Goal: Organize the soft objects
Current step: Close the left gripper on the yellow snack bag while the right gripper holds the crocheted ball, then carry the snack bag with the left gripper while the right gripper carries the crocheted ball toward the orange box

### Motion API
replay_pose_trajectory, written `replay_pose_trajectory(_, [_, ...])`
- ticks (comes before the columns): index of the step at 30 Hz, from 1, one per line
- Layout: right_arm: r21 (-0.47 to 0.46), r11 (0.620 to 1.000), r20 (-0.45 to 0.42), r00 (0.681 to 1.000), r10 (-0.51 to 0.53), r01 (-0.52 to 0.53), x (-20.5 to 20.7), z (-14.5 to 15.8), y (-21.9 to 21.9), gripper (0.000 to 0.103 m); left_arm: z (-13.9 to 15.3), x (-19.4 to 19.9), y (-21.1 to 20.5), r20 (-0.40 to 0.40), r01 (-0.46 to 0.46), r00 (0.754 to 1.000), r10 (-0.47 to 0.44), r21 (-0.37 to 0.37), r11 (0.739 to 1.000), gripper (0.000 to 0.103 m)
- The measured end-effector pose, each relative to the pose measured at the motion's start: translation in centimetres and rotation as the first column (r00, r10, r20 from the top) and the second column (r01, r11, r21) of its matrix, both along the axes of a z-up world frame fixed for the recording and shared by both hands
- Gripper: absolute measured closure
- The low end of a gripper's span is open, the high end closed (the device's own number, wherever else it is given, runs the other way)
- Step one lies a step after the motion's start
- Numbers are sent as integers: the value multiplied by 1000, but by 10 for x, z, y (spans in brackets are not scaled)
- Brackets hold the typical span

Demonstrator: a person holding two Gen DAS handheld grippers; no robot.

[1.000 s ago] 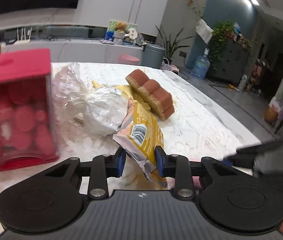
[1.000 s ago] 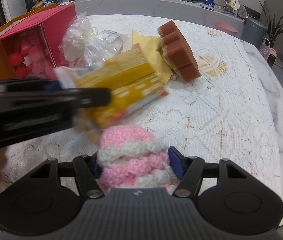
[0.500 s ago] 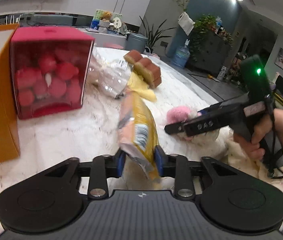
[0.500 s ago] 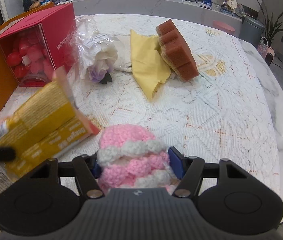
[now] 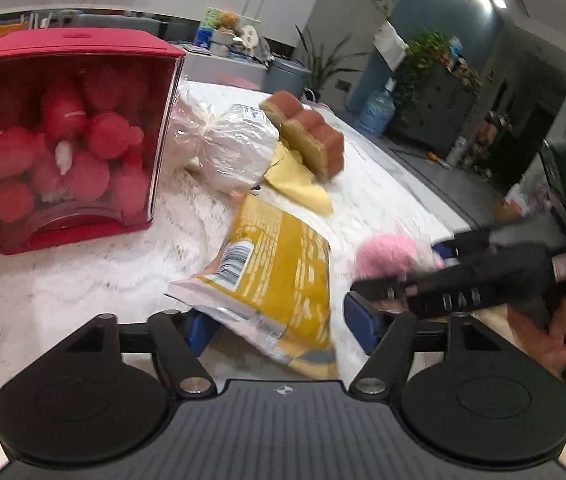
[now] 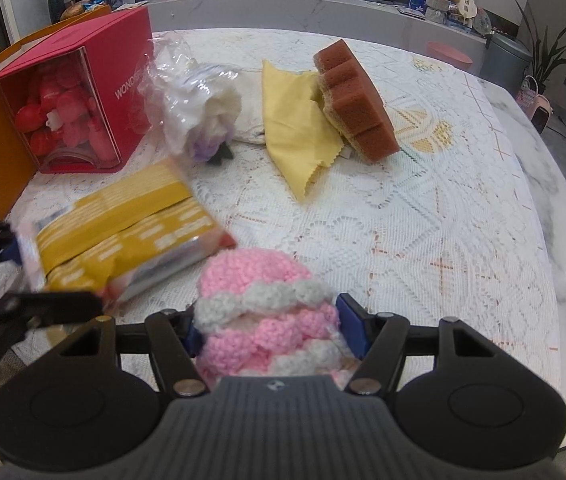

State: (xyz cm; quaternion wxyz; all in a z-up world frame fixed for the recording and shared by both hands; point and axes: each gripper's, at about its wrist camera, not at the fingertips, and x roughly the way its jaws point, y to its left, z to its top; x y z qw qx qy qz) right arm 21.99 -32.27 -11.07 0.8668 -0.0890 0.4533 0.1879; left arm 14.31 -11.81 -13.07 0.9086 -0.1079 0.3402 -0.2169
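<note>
Right wrist view, white lace tablecloth (image 6: 423,220) on marble table (image 6: 555,208), grey counter (image 6: 283,12) behind

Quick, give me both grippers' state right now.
Left gripper: jaws opening, yellow packet lies loose between them.
Right gripper: shut on pink crochet toy.

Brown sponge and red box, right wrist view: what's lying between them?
In the right wrist view, a clear plastic bag of white stuffing and a yellow cloth lie between the red box and the brown sponge.

Left gripper (image 5: 281,332) jaws opening; right gripper (image 6: 269,330) clamped, angled down.
</note>
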Motion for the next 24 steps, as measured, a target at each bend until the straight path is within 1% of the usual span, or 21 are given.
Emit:
replay_pose_trajectory(2, [0,1000,0,1000,-1,1,0,0,0,38,-2,5,-3,-5,-29,1000,29,-40,999,21])
replay_pose_trajectory(3, [0,1000,0,1000,-1,1,0,0,0,38,-3,7,-4,-3,-51,999,50,-51,997,25])
replay_pose_trajectory(4, [-1,1000,0,1000,-1,1,0,0,0,39,-5,9,-4,-3,-81,997,81,-54,995,39])
replay_pose_trajectory(5, [-1,1000,0,1000,-1,1,0,0,0,39,-6,10,-4,-6,-104,995,103,-57,993,41])
replay_pose_trajectory(7, [-2,1000,3,1000,-5,5,-1,0,0,39,-6,8,-3,1,-112,994,112,-64,992,45])
replay_pose_trajectory(9, [-2,1000,5,1000,-5,5,-1,-1,0,39,-4,4,-4,22,-115,993,116,-37,993,49])
replay_pose_trajectory(12, [-1,1000,5,1000,-1,1,-1,-1,0,39,2,-7,-4,74,-106,992,106,-4,994,54])
replay_pose_trajectory(13, [-1,1000,4,1000,-1,1,-1,-1,0,39,5,-11,-3,88,-103,991,102,7,995,63])
replay_pose_trajectory(16, [-2,1000,4,1000,-1,1,-1,-1,1,39,17,-16,-2,101,-81,992,76,43,996,63])
replay_pose_trajectory(20, [-4,1000,6,1000,-2,2,-1,-1,1,39,24,-23,0,117,-62,992,51,92,994,64])
replay_pose_trajectory(22, [-5,1000,7,1000,-3,3,-2,0,1,39,28,-28,1,139,-66,989,49,125,990,65])
replay_pose_trajectory(24, [-5,1000,8,1000,-3,3,-2,0,1,39,35,-34,1,184,-77,982,43,181,980,65])
